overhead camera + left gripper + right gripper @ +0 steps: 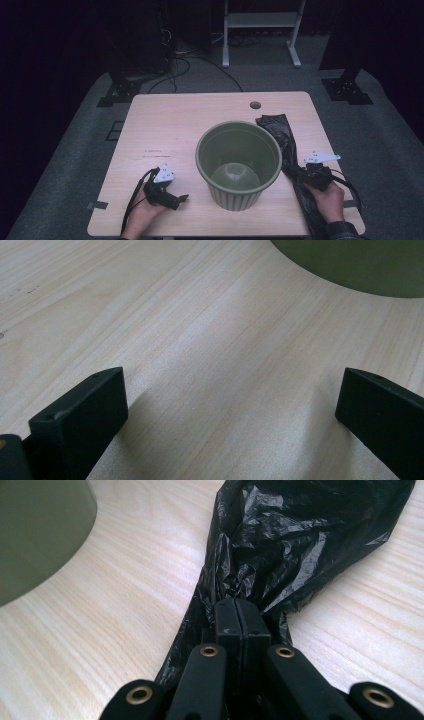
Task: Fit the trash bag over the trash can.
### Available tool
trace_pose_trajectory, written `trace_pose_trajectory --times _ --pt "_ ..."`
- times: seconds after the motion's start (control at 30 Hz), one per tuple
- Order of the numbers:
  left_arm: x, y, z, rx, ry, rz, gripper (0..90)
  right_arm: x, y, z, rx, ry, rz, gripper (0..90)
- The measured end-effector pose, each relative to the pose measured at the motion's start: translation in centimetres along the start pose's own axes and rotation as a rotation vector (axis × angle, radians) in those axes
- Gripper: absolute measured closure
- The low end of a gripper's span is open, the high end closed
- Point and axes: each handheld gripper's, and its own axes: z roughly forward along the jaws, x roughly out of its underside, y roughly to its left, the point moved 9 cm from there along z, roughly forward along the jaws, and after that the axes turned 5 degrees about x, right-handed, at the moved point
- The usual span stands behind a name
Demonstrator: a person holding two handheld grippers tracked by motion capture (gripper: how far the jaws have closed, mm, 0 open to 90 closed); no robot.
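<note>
**Black plastic pinched, bin waiting**

Black film is what your right gripper [314, 172] has hold of: from the high view, the bin bag [280, 132] lies flat along the table [165, 125] just right of the green waste bin [239, 165], and you grip it near its middle, probably to lift it towards the bin. Your left gripper [172, 199] rests low at the bin's left.

In the left gripper view, its jaws stand spread with bare wood between them, free to steady the bin [360, 265].

In the right gripper view, the jaws are pressed together on a gathered fold of the bag [295, 540], the bin wall [35, 535] beside it.
</note>
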Motion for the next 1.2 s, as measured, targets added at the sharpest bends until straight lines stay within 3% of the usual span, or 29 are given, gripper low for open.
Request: trace_pose_trajectory --times 0.2,0.27,0.53,0.93,1.2 --pt "0.0 0.0 0.0 0.001 0.000 0.001 0.0 0.0 -0.3 -0.6 -0.004 0.008 -0.005 89.8" --pt "0.0 0.0 0.0 0.001 0.000 0.001 0.0 -0.7 -0.2 -1.4 -0.036 -0.029 0.004 89.8" --pt "0.0 0.0 0.0 0.001 -0.001 0.001 0.0 -2.5 0.5 -3.8 -0.081 -0.116 -0.041 89.8" --pt "0.0 0.0 0.0 0.003 -0.001 0.002 0.0 -5.5 1.2 -7.6 -0.216 -0.311 -0.031 90.0" --pt "-0.1 0.0 0.1 0.003 0.000 0.001 0.0 -7.3 1.7 -9.7 -0.263 -0.389 -0.054 90.0"
